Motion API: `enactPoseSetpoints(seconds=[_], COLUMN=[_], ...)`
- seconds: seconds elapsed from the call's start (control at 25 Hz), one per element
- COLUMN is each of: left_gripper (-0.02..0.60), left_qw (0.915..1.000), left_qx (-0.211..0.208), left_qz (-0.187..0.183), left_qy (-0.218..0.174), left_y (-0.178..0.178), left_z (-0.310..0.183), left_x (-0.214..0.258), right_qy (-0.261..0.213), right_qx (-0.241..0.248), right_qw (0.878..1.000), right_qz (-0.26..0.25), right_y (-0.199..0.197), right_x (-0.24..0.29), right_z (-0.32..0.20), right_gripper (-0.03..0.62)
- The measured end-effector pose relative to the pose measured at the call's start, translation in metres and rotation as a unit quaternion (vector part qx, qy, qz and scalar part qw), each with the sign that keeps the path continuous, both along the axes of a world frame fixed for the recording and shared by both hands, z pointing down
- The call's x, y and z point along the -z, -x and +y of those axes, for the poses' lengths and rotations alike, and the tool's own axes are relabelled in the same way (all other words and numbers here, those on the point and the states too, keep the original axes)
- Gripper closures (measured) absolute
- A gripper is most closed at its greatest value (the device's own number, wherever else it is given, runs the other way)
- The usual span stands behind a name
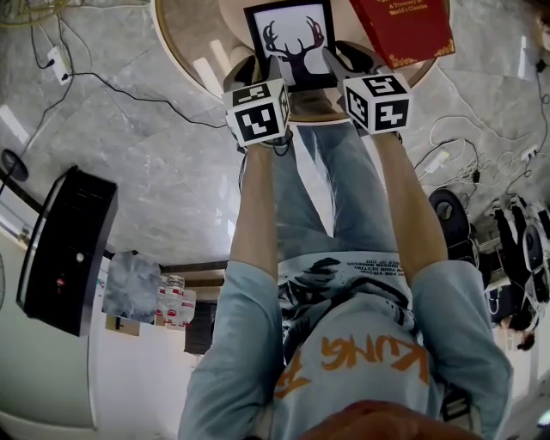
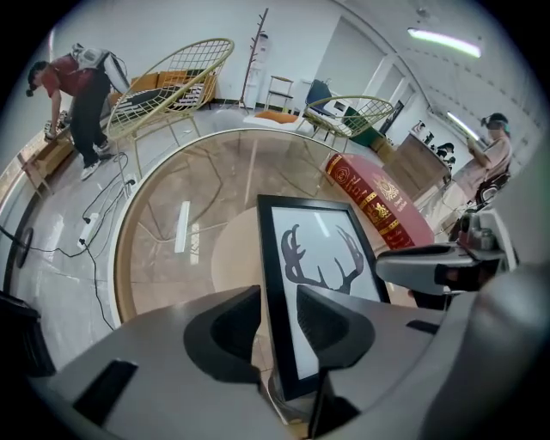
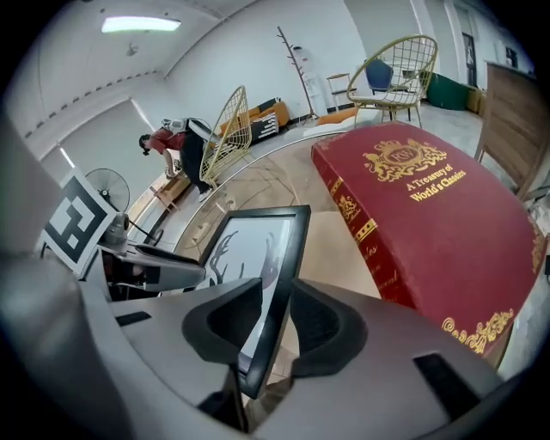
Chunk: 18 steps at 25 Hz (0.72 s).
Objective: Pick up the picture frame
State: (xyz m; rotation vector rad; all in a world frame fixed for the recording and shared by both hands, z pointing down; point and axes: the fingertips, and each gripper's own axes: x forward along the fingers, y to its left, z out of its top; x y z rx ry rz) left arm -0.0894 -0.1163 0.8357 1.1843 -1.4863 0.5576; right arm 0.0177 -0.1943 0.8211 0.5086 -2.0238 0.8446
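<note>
The picture frame (image 1: 292, 39), black-edged with a deer-antler silhouette, rests on the pale middle of a round glass table (image 1: 193, 47). My left gripper (image 1: 256, 69) straddles its left edge. In the left gripper view the frame (image 2: 331, 258) runs up between the jaws, and the left gripper (image 2: 277, 314) stands open, its pads clear of the edge. My right gripper (image 1: 344, 58) straddles the right edge. There too the frame (image 3: 253, 245) passes between the jaws, and the right gripper (image 3: 277, 320) is open with a small gap on either side.
A big red book (image 1: 404, 26) lies on the table just right of the frame, close to the right gripper (image 3: 430, 215). A black box (image 1: 64, 249) and cables (image 1: 129, 90) lie on the marble floor. Wire chairs (image 2: 172, 77) and people stand farther off.
</note>
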Motion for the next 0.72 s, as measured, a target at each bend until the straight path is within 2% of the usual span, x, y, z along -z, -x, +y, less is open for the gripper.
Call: enactPoseSetpoints(seconds=[0.08, 0.24, 0.44, 0.6, 0.72], left_gripper=[0.453, 0.453, 0.454, 0.457, 0.470], left_qw=[1.0000, 0.9999, 0.9990, 0.9986, 0.9981], left_qx=[-0.003, 0.000, 0.025, 0.015, 0.032], left_qz=[0.009, 0.009, 0.034, 0.051, 0.052], left_qy=[-0.003, -0.010, -0.011, -0.007, -0.009], left_y=[-0.002, -0.002, -0.003, -0.003, -0.001], left_z=[-0.002, -0.003, -0.001, -0.002, 0.000], left_x=[-0.001, -0.003, -0.005, -0.004, -0.001], right_qy=[-0.003, -0.002, -0.003, 0.025, 0.029], right_qx=[0.001, 0.006, -0.002, -0.027, -0.022], right_qw=[1.000, 1.000, 1.000, 0.999, 0.999], right_qz=[0.006, 0.019, 0.027, 0.011, 0.013], right_y=[0.001, 0.002, 0.000, -0.002, -0.001], right_x=[-0.003, -0.010, -0.014, -0.015, -0.014], right_z=[-0.003, -0.004, -0.003, -0.003, -0.002], right_gripper=[0.490, 0.480, 0.502, 0.506, 0.509])
